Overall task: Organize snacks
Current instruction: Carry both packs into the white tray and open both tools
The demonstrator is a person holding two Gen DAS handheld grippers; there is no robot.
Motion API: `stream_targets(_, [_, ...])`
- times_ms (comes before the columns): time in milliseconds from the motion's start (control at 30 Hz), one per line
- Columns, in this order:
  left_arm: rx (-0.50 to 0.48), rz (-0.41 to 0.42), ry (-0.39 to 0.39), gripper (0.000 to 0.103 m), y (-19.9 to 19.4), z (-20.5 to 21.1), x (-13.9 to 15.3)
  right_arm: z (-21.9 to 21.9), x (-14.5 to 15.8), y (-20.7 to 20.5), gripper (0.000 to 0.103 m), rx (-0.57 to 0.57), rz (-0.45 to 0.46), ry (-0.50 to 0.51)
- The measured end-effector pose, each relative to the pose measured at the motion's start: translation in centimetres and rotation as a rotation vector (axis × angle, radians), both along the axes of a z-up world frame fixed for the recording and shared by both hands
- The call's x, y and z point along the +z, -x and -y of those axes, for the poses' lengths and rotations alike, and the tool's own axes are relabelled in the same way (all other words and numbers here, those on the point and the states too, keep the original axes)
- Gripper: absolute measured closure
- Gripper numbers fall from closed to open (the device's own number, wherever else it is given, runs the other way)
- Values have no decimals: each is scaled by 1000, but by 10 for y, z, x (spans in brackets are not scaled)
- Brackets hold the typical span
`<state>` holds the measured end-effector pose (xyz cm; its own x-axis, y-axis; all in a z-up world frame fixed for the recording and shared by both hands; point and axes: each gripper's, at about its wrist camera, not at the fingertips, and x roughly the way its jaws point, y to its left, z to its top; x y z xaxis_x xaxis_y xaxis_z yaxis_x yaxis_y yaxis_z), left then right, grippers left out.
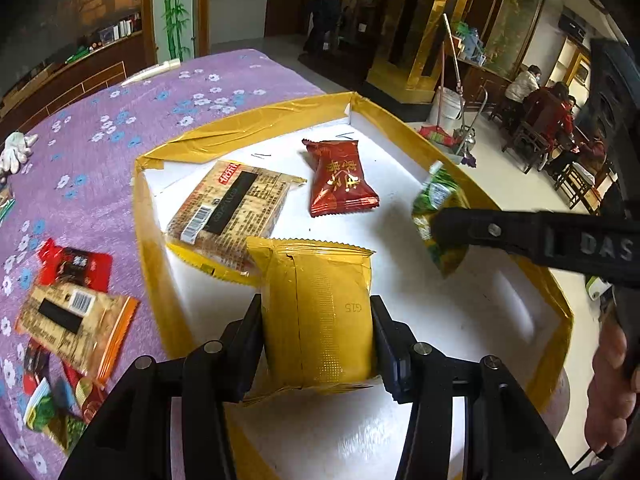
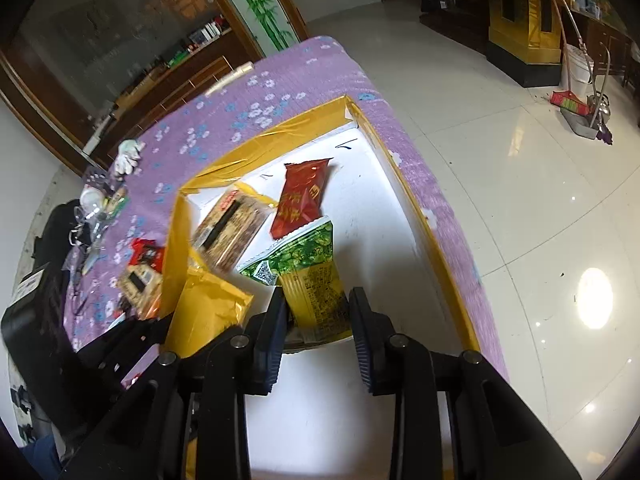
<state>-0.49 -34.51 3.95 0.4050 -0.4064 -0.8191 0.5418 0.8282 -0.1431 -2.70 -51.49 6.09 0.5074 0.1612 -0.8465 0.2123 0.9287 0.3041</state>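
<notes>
A white tray with gold-taped rim (image 1: 248,134) sits on the purple flowered cloth. My left gripper (image 1: 316,320) is shut on a gold snack packet (image 1: 320,304) held over the tray's near part. My right gripper (image 2: 318,308) is shut on a green-and-yellow snack packet (image 2: 316,280), held above the tray's right side; it also shows in the left wrist view (image 1: 436,208). A brown biscuit packet (image 1: 236,208) and a red candy packet (image 1: 340,180) lie in the tray.
Several loose snack packets (image 1: 76,312) lie on the cloth left of the tray. A white glove (image 1: 16,152) lies at the far left. The table edge runs along the tray's right side, with tiled floor (image 2: 520,200) beyond.
</notes>
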Motion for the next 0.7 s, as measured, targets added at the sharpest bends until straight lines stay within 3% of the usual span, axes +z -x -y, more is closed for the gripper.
stream_targets(233, [13, -17, -35, 51, -14, 6, -9, 8, -16, -35, 73, -26, -50, 42])
stream_targets(467, [10, -23, -49, 50, -15, 6, -10, 6, -18, -42, 72, -27, -47, 67])
stream_targets(700, [1, -10, -35, 35, -13, 5, -6, 9, -11, -36, 69, -38, -34, 47])
